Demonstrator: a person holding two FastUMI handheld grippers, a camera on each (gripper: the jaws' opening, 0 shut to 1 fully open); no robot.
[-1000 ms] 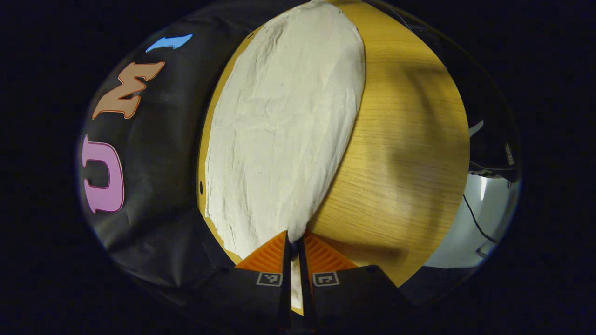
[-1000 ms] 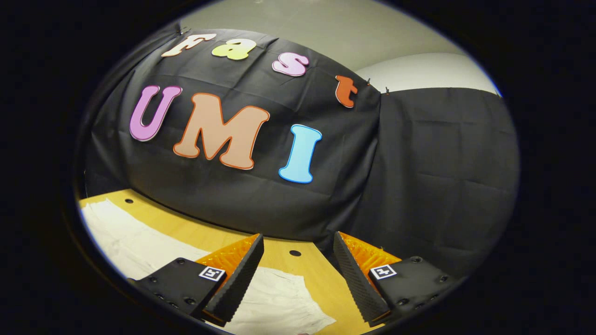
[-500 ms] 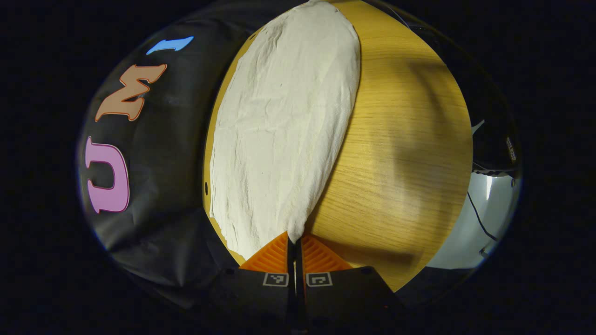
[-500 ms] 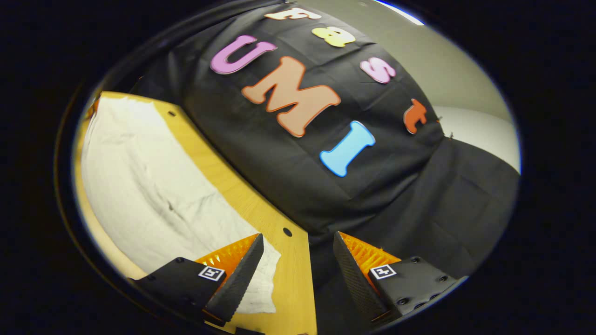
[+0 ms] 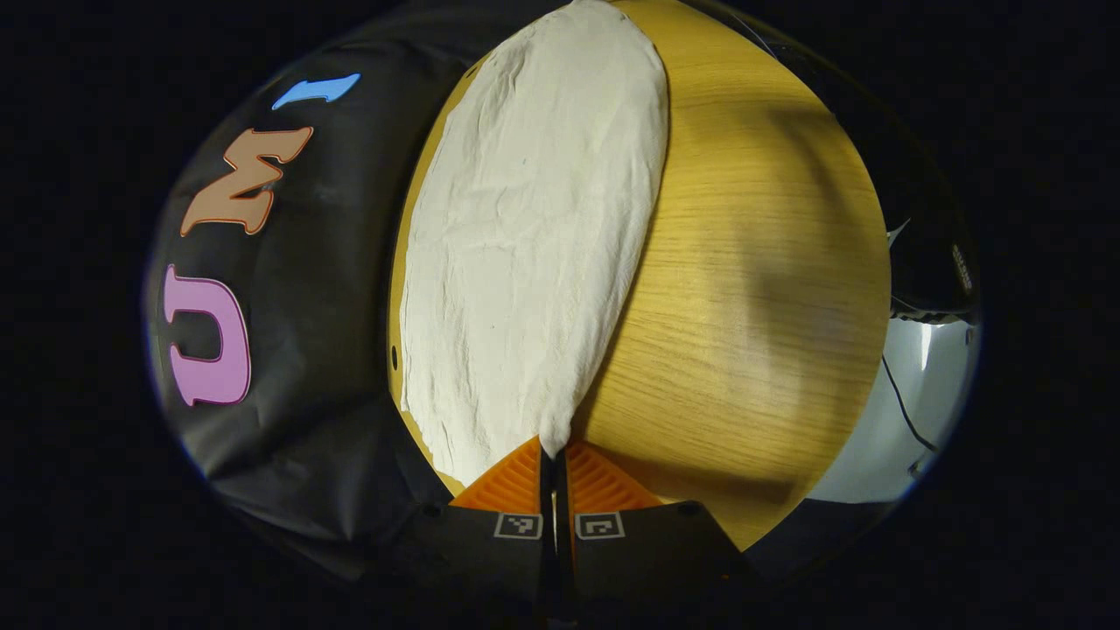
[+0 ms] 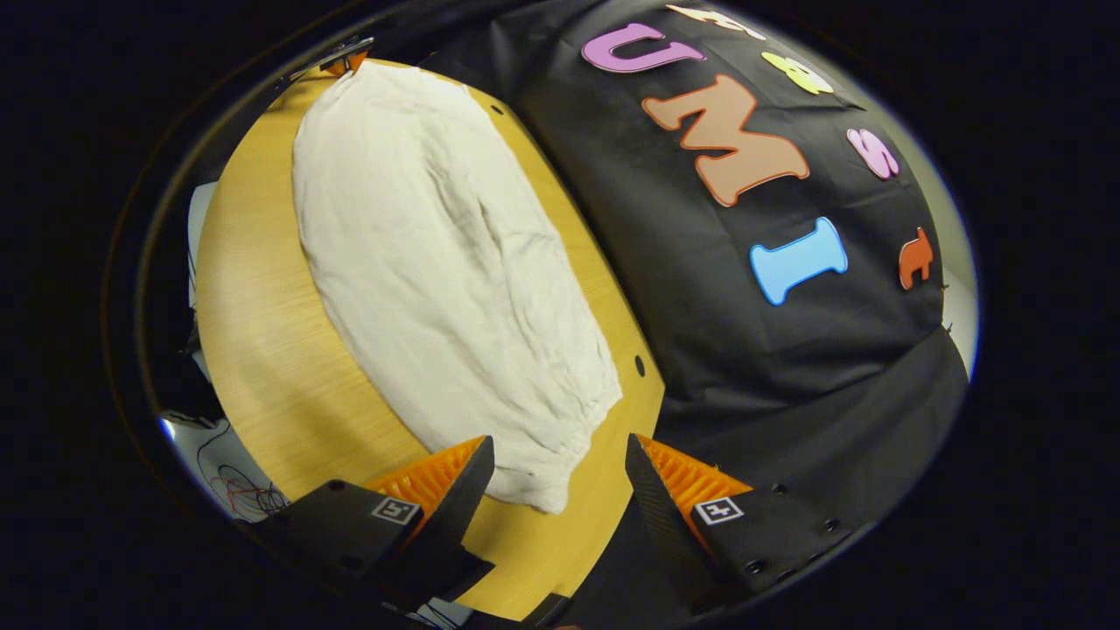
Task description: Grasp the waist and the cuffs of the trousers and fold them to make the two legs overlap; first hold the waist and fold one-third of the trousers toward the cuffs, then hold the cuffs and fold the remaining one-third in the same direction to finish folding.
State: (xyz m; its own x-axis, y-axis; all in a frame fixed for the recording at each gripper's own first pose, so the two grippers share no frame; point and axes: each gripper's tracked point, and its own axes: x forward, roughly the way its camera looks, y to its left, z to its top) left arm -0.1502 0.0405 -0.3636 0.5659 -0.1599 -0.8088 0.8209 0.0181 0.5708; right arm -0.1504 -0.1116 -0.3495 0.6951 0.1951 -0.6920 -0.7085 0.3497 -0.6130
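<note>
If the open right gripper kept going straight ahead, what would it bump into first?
Most likely the near end of the trousers, lying just ahead of the right gripper on the wooden table; depth is unclear.

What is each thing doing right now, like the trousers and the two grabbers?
trousers: lying flat and lengthwise on the table, legs overlapped, one end pinched
left gripper: shut on the corner of the trousers' near end
right gripper: open, hovering by the trousers' other end, not touching
table: bare wood beside the trousers
</note>
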